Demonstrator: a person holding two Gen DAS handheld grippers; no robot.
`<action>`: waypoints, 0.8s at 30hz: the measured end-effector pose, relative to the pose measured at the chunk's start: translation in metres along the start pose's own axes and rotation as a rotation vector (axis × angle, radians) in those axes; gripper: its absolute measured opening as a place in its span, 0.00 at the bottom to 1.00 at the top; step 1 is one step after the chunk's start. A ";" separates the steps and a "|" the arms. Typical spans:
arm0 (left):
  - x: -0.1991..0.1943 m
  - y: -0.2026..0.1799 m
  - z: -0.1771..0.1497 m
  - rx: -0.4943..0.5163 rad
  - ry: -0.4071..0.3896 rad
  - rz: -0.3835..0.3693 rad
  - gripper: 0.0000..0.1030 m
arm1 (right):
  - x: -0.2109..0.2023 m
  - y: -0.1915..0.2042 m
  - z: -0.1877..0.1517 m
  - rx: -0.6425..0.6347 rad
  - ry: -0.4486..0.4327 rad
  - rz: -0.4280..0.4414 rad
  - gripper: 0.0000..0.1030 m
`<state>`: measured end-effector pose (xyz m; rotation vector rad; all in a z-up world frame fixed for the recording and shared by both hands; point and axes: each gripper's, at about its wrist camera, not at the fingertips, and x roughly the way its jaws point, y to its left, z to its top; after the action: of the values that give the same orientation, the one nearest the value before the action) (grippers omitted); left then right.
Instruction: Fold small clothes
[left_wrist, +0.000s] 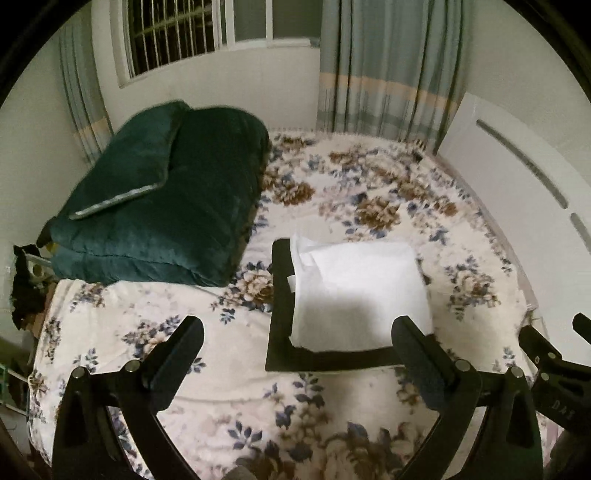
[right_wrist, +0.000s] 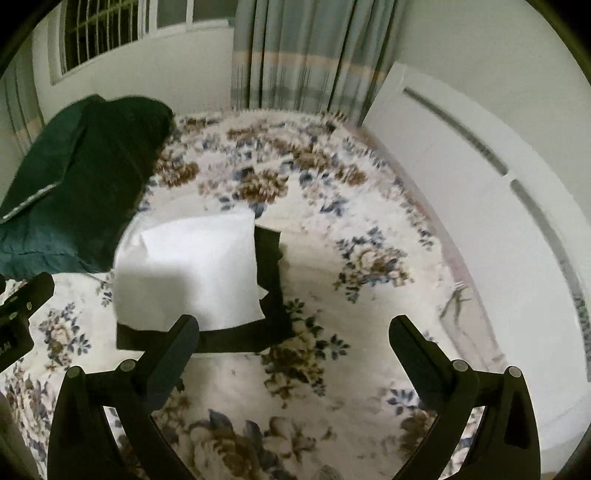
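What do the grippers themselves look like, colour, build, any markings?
Both the left gripper and right gripper are matte black with two flat angled fingers, curved side arms and silver pivot pins. Pale lettering on each body, too blurred to read. No cables or sleeves visible.

left wrist: looks down along its fingers over the floral bed (left_wrist: 229, 398), white folded cloth (left_wrist: 358, 291) near at 12 o'clock | right wrist: same bed (right_wrist: 369, 332), cloth (right_wrist: 188, 269) at 10 o'clock | shared: cloth, green quilt (left_wrist: 159, 206) (right_wrist: 81, 177), curtain (left_wrist: 388, 66) (right_wrist: 295, 51)
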<state>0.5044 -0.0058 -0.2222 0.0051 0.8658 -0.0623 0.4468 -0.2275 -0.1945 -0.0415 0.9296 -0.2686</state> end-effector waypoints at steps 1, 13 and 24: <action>-0.018 -0.001 -0.002 0.000 -0.014 0.006 1.00 | -0.016 -0.004 -0.002 0.002 -0.015 -0.001 1.00; -0.179 -0.007 -0.029 -0.013 -0.122 -0.016 1.00 | -0.219 -0.041 -0.044 0.001 -0.172 0.039 1.00; -0.260 -0.007 -0.057 -0.012 -0.150 -0.008 1.00 | -0.337 -0.063 -0.074 -0.002 -0.271 0.064 1.00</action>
<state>0.2930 0.0028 -0.0611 -0.0146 0.7159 -0.0644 0.1829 -0.1992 0.0355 -0.0488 0.6605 -0.1967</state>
